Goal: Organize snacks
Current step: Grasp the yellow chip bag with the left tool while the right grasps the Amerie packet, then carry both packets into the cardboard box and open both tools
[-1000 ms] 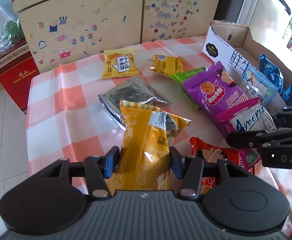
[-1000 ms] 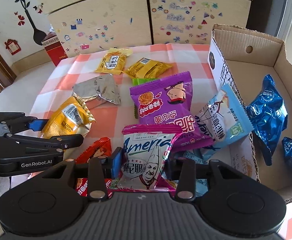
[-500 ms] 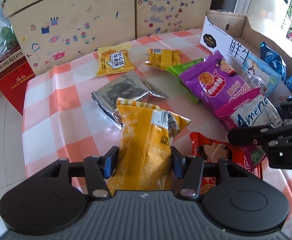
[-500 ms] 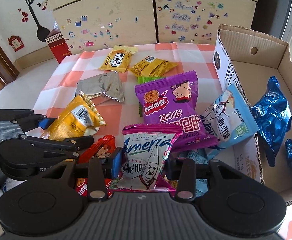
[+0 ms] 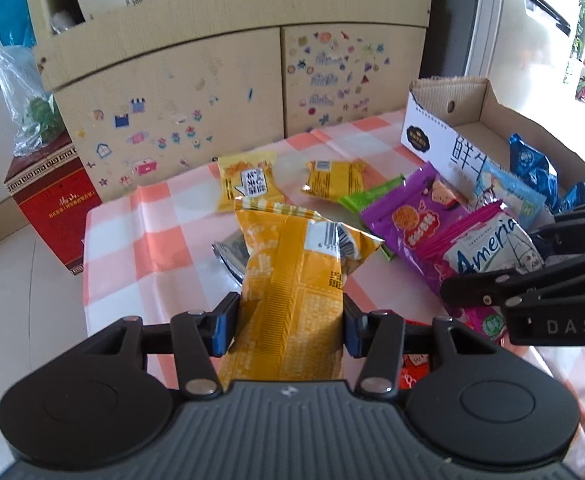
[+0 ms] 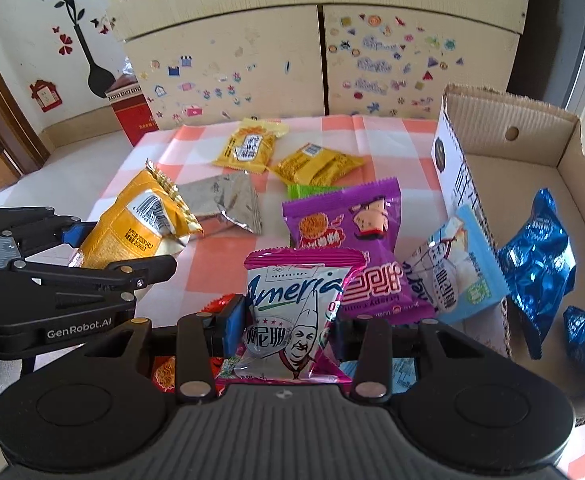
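Observation:
My left gripper (image 5: 288,326) is shut on a tall yellow snack bag (image 5: 292,280) and holds it above the checked tablecloth; the bag also shows in the right wrist view (image 6: 136,228). My right gripper (image 6: 290,326) is shut on a pink and white "America" snack bag (image 6: 292,304), held near the table's front; it also shows in the left wrist view (image 5: 488,244). An open cardboard box (image 6: 532,176) at the right holds blue foil packets (image 6: 536,264).
On the tablecloth (image 6: 212,268) lie a silver packet (image 6: 224,200), two small yellow packets (image 6: 248,148), a purple bag (image 6: 348,232), a green packet, a red packet and a light blue bag (image 6: 456,272) leaning on the box wall. A stickered cabinet stands behind.
Both grippers have risen with their bags and tilted up, so more of the cabinet shows. The yellow bag is higher above the silver packet.

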A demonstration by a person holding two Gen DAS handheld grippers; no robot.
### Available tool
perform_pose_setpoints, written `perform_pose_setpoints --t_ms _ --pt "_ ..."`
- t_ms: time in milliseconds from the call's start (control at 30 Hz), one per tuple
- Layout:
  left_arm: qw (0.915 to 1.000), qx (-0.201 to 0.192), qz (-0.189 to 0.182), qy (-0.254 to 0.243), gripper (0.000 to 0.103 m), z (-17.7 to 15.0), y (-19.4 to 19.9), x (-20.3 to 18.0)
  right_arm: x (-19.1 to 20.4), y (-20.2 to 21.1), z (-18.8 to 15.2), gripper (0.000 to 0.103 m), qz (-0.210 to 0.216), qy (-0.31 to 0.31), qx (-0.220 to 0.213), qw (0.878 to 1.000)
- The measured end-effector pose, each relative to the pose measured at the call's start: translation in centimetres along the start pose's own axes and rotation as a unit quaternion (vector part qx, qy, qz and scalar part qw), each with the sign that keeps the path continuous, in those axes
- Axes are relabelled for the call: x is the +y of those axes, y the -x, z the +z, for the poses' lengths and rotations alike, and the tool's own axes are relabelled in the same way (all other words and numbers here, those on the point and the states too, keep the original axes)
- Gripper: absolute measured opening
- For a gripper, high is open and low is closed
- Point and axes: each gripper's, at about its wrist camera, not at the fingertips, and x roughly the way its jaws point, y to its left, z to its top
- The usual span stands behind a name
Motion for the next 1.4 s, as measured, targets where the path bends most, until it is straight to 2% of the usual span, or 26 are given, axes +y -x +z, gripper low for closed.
perform_pose_setpoints --t_ms 333,1067,1400 --pt "0.9992 -0.03 0.022 0.016 0.05 1.2 0.4 0.2 -0.2 0.7 0.4 0.048 -0.015 0.008 -0.019 1.0" --pt "0.9964 -0.072 0.019 0.042 0.051 3.5 0.4 -2.1 -1.6 2.5 1.0 0.048 -0.051 0.003 -0.056 0.997" --pt "0.9944 -0.09 0.003 0.055 0.051 5.1 -0.1 -4.5 -5.0 5.3 2.1 0.048 -0.069 -0.04 -0.098 0.992"
